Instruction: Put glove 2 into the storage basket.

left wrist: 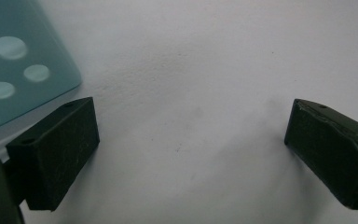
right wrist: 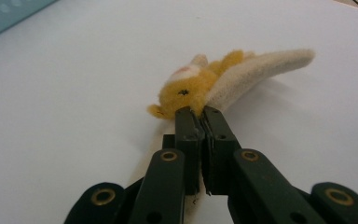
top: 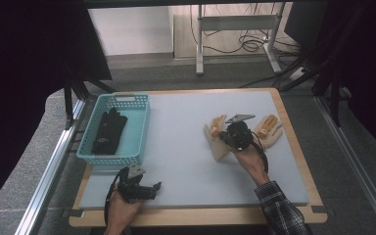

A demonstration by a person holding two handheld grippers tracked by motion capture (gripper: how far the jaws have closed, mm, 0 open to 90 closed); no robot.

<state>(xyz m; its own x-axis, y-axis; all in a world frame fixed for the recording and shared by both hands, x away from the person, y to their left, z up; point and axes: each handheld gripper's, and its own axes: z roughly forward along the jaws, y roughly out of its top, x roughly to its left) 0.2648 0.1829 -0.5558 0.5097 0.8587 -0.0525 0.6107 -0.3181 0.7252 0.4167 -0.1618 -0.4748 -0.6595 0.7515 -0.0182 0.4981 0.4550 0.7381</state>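
Note:
Two fuzzy tan-and-yellow gloves lie on the right of the grey mat (top: 186, 161). My right gripper (top: 226, 134) is shut on the left glove (top: 219, 149). In the right gripper view the jaws pinch the cream and yellow fabric of that glove (right wrist: 223, 79), and my right gripper (right wrist: 203, 114) shows no gap between its jaws. The other tan glove (top: 270, 129) lies just to its right, untouched. My left gripper (top: 149, 188) rests near the mat's front left. In the left gripper view my left gripper (left wrist: 191, 149) stands open over bare mat.
A light blue basket (top: 110, 157) stands at the mat's left with a black glove (top: 108, 131) inside. Its perforated corner (left wrist: 14, 70) lies close to my left gripper. The mat sits on a wooden board (top: 200, 215), with table legs and cables beyond the far edge.

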